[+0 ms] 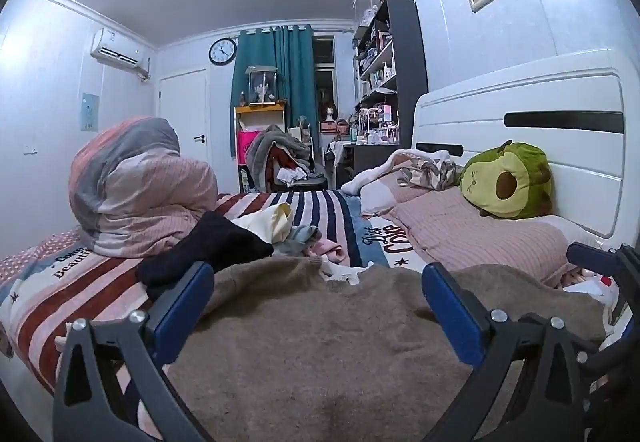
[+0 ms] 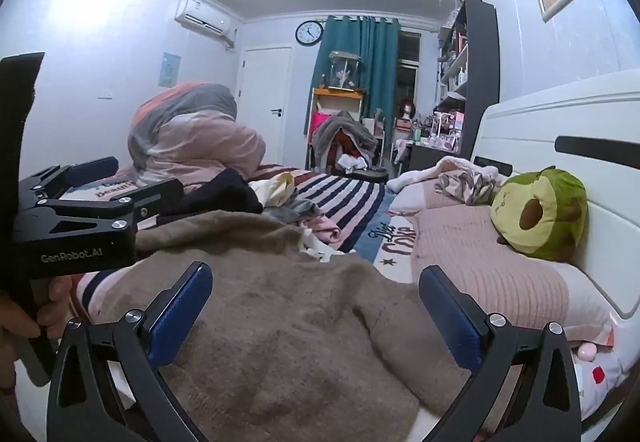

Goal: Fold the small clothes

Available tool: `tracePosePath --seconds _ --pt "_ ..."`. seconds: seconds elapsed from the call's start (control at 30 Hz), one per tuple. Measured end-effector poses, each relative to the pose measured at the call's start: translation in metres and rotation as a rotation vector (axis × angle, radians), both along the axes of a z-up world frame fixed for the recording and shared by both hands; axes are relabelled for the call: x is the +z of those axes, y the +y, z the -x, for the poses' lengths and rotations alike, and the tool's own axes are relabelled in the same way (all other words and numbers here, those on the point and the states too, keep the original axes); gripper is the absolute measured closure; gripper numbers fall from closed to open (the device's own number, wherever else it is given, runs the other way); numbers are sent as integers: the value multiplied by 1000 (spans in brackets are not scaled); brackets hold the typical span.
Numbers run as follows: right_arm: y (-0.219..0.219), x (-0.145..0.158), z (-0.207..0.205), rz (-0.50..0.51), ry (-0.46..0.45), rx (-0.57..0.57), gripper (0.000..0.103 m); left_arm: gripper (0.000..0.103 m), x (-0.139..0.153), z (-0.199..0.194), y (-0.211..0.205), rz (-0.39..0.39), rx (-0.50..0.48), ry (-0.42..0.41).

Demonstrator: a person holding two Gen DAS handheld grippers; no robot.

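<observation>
Only the right wrist view shows the left hand-held gripper [image 2: 132,184] from the side, at the left edge of the frame, with a hand [image 2: 24,306] around its black handle below it. The left wrist view shows only a small dark part of the right hand-held gripper [image 1: 592,262] at the lower right edge, too little to read there.

In the left wrist view the left hand-held gripper stands wide, with its blue fingers [image 1: 182,302] far apart and nothing between the pads. In its own view the right hand-held gripper [image 2: 316,302] is also wide and holds nothing.

The brown fuzzy garment [image 1: 320,342] fills the lower middle of both frames. It lies spread on the bed [image 1: 72,282], under and between the fingers of each hand-held gripper. If the pads touch the cloth, I cannot tell.

Beyond the garment's far edge lies a small pile of clothes [image 1: 280,234], black, cream, grey and pink. A rolled duvet [image 1: 132,186] stands at the left, and pink pillows [image 1: 472,234] with an avocado plush toy [image 1: 508,182] are at the right, against the white headboard [image 1: 560,102]. Striped bedding stays bare in the middle behind the pile.
</observation>
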State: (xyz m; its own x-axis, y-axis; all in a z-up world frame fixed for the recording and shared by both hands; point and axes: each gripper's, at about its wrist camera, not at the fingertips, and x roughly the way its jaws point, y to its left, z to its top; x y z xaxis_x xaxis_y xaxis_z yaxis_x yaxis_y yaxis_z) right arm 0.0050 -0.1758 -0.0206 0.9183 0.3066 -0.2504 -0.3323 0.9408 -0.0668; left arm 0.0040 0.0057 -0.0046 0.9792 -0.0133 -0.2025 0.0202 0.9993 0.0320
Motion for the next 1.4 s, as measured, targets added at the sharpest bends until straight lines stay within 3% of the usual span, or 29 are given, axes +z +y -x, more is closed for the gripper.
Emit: tracePosePath --seconds 1.4 --pt "-6 -10 -9 -14 35 -18 0 1 -7 -4 2 7 -5 19"
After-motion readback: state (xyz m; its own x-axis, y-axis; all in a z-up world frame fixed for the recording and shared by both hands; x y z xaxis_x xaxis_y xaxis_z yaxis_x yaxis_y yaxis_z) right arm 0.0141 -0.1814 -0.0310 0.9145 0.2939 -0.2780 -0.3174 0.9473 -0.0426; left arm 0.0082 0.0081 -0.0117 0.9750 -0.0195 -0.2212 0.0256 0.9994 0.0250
